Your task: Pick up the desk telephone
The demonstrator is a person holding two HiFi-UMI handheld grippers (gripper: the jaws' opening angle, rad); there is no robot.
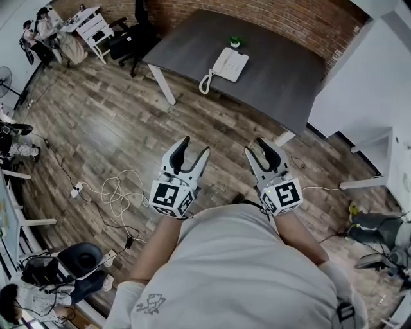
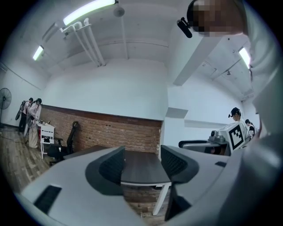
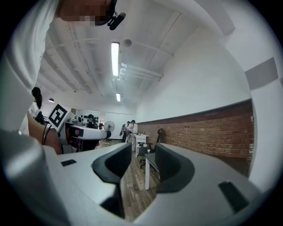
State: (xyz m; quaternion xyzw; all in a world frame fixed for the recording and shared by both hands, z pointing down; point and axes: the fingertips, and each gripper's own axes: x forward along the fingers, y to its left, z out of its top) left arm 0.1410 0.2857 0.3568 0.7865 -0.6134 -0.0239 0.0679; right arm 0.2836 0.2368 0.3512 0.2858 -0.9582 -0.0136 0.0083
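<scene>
— Where is the phone (image 1: 230, 64) from where we stand?
— On the dark desk (image 1: 282, 83) ahead of us, in its left part and close to the brick wall (image 1: 257, 16). It is white, and its coiled cord (image 1: 206, 82) loops toward the desk's near-left edge. A small green thing (image 1: 236, 42) sits just behind it.
— Are we anywhere near it?
— No. We hold both grippers out in front of our chest, over the wood floor (image 1: 96, 128), well apart from the desk.
— How is our left gripper (image 1: 196, 145)?
— Its jaws stand apart with nothing between them. Through the gap, in its own view, we see only the far desk top and one white leg.
— And our right gripper (image 1: 254, 146)?
— The same: jaws parted and empty. Its view shows floor and the desk's side through the gap.
— How do the two sit against each other?
— Side by side, near each other but not touching, both pointing roughly toward the desk.
— Anything else around us?
— White cables (image 1: 119, 193) lie tangled on the floor to our left, and a black chair (image 1: 131, 35) stands past the desk's left end.
</scene>
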